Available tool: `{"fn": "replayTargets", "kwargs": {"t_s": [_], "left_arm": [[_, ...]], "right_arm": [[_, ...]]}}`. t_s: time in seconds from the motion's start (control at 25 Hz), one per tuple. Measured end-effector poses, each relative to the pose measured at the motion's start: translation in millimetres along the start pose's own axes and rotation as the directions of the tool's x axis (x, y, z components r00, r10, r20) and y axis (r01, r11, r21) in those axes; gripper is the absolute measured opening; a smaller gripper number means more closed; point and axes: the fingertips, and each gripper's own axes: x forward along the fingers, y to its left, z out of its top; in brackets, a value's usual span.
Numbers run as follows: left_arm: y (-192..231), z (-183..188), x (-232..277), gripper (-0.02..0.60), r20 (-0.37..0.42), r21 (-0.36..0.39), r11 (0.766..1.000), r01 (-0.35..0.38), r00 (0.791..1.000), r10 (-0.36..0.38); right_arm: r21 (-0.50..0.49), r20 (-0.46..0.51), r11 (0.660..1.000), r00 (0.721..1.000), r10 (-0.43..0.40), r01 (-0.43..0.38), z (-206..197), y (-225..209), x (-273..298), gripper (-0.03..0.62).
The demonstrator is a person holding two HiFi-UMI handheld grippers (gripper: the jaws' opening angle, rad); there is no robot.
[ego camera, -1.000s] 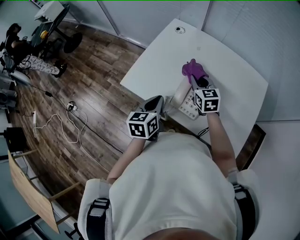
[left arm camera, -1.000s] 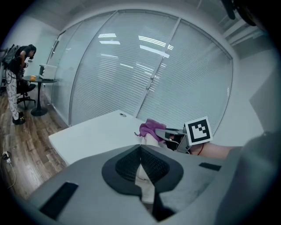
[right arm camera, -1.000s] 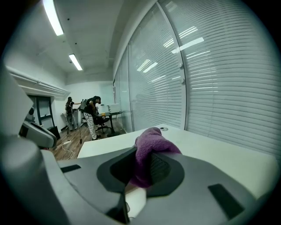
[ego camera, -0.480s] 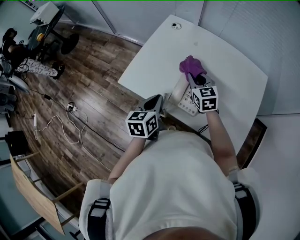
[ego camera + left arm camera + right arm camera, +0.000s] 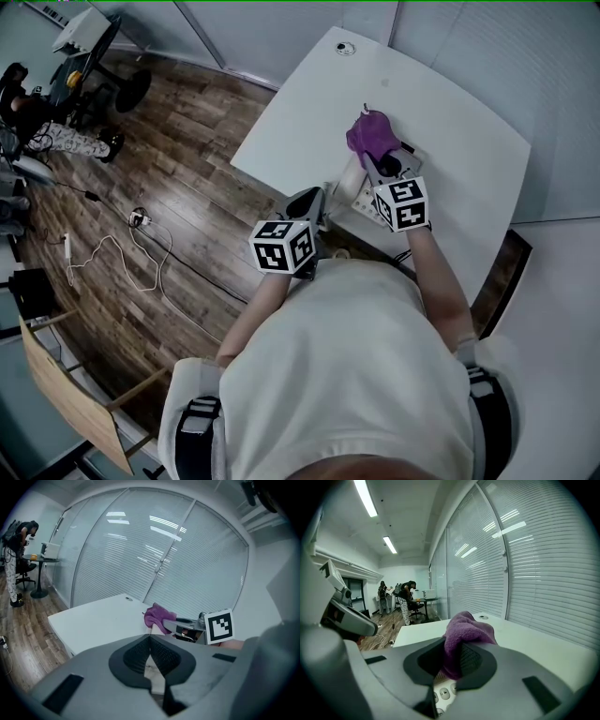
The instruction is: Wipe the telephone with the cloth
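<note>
Holding cloth [image 5: 462, 632] over telephone [image 5: 442, 694] w/ right gripper [image 5: 451, 662].

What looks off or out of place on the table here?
Nothing stands out. The right gripper is shut on the purple cloth, over the telephone keypad. The left gripper is shut and empty. Nothing looks spilled or damaged. One note: the telephone sits near the edge of the table.
</note>
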Motion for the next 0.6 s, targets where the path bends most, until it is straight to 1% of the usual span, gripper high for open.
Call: {"fn": "replayTargets", "kwargs": {"t_s": [0.36, 0.6], "left_arm": [[-0.3, -3.2, -2.4, 0.021, 0.002, -0.013, 1.0, 0.005, 1.0, -0.005], [-2.4, -4.0, -2.2, 0.021, 0.0, -0.008, 1.0, 0.006, 1.0, -0.006]], "right_arm": [[0.002, -0.002, 1.0, 1.0, 0.027, -0.027, -8.2, 18.5, -9.5, 0.063], [0.004, -0.006, 0.998, 0.998, 0.055, -0.055, -15.6, 32.5, -15.7, 0.063]]}}
